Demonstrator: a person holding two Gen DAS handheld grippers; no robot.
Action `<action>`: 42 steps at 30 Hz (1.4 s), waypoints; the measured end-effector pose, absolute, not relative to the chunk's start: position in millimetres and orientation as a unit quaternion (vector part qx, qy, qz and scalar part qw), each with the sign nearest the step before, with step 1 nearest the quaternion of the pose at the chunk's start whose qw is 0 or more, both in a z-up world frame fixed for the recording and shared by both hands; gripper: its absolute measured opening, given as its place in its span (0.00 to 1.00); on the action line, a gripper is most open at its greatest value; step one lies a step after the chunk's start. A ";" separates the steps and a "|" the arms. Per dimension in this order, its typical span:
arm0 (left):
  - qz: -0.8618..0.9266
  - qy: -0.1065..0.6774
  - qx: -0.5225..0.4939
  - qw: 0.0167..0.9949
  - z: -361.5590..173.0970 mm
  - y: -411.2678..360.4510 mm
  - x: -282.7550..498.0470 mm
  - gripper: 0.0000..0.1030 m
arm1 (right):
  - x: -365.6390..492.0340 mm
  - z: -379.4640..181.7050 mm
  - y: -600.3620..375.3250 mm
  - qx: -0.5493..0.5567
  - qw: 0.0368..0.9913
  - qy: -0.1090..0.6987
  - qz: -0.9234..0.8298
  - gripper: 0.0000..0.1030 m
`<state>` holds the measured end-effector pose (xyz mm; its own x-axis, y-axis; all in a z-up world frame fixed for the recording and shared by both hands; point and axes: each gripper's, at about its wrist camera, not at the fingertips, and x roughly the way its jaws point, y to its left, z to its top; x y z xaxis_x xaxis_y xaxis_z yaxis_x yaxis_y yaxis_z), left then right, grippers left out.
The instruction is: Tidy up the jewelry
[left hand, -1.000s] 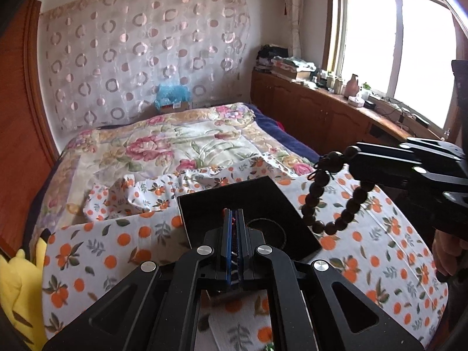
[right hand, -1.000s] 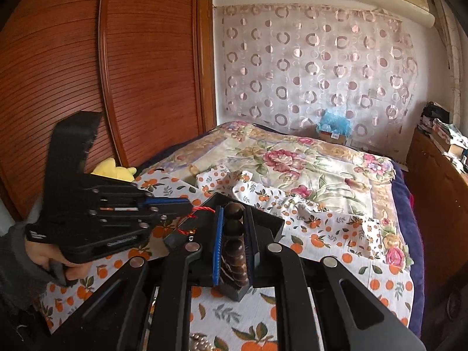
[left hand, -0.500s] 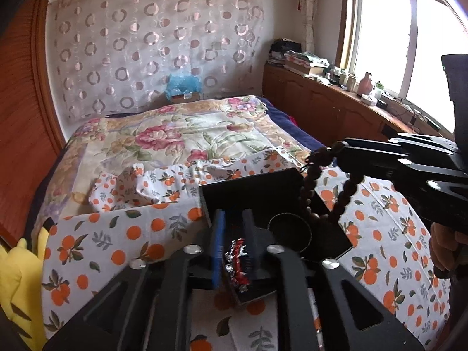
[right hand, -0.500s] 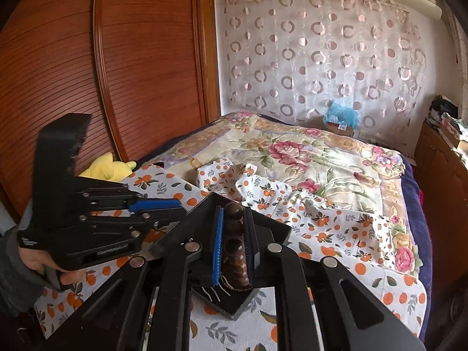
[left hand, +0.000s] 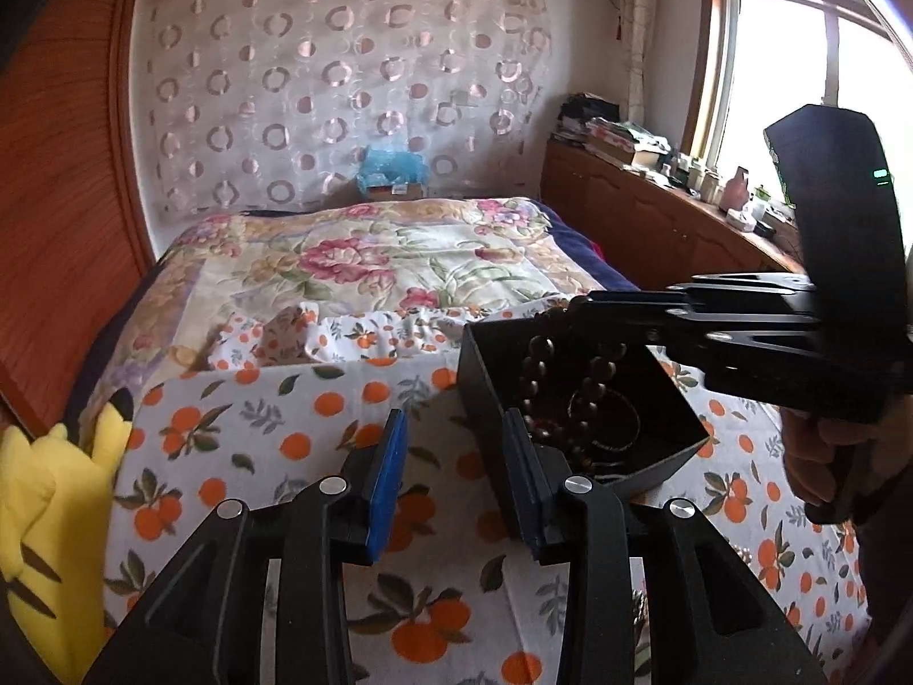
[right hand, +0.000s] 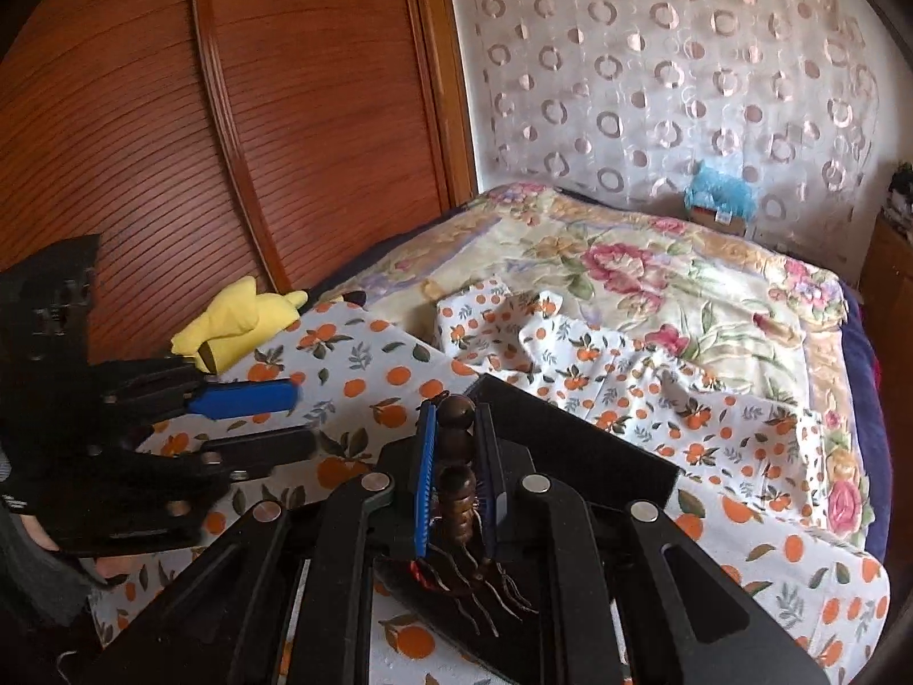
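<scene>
A black open jewelry box [left hand: 491, 394] sits on the orange-print cloth on the bed, also in the right wrist view [right hand: 588, 451]. My right gripper [right hand: 456, 456] is shut on a dark wooden bead bracelet [right hand: 456, 451] and holds it over the box; in the left wrist view the beads [left hand: 548, 371] hang into the box from the right gripper [left hand: 576, 308]. A thin dark bangle [left hand: 619, 422] lies inside the box. My left gripper [left hand: 453, 474] is open and empty, just left of the box, also in the right wrist view [right hand: 285, 416].
A yellow plush toy [left hand: 51, 508] lies at the bed's left edge, by the wooden wardrobe [right hand: 228, 142]. The floral quilt [left hand: 371, 257] covers the bed behind. Cabinets [left hand: 656, 228] with clutter run under the window at right.
My left gripper has opened, let go of the red-threaded piece, and drawn back left of the box. My right gripper has lowered the bead bracelet into the box.
</scene>
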<state>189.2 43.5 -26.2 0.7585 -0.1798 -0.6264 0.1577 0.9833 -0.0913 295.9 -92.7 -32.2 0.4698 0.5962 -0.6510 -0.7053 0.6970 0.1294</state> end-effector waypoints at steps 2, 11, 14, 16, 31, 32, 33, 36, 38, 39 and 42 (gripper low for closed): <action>-0.088 0.338 -0.017 0.937 -27.8 45.0 186.3 0.32 | 301.2 -40.1 -91.8 -0.083 0.856 0.352 0.369 0.15; -0.093 0.345 -0.016 0.934 -38.0 40.1 160.3 0.38 | 293.2 -45.6 -124.0 -0.083 0.874 0.350 0.325 0.17; -0.099 0.348 -0.014 0.932 -42.4 36.1 147.8 0.38 | 270.6 -42.9 -141.0 -0.085 0.880 0.341 0.318 0.17; -0.102 0.352 -0.013 0.930 -46.7 32.5 138.7 0.38 | 255.2 -44.6 -151.7 -0.087 0.883 0.339 0.313 0.17; -0.128 0.359 0.000 0.925 -64.0 7.6 75.3 0.52 | 138.2 -67.9 -194.4 -0.107 0.890 0.342 0.281 0.17; -0.128 0.359 0.001 0.924 -64.7 6.6 71.7 0.52 | 130.9 -70.6 -196.6 -0.109 0.890 0.344 0.278 0.17; -0.129 0.360 0.003 0.924 -65.4 5.6 68.3 0.52 | 126.2 -72.9 -197.3 -0.109 0.890 0.345 0.277 0.17; -0.134 0.367 -0.003 0.921 -68.6 4.3 62.4 0.57 | 112.3 -79.8 -202.0 -0.104 0.889 0.351 0.274 0.17; -0.139 0.370 -0.001 0.918 -71.2 -0.4 59.8 0.60 | 105.0 -83.9 -205.8 -0.098 0.889 0.355 0.272 0.17; -0.142 0.372 0.001 0.917 -72.8 -2.7 58.8 0.62 | 102.8 -86.0 -207.2 -0.094 0.889 0.356 0.271 0.17; -0.152 0.383 0.010 0.911 -79.4 -13.5 58.1 0.69 | 95.6 -92.2 -210.3 -0.086 0.889 0.361 0.270 0.29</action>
<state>58.1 -13.5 -79.4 0.6606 -0.2701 -0.7005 0.2856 0.9533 -0.0983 95.6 -210.3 -92.2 0.5938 0.4167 -0.6883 -0.5412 0.8399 0.0416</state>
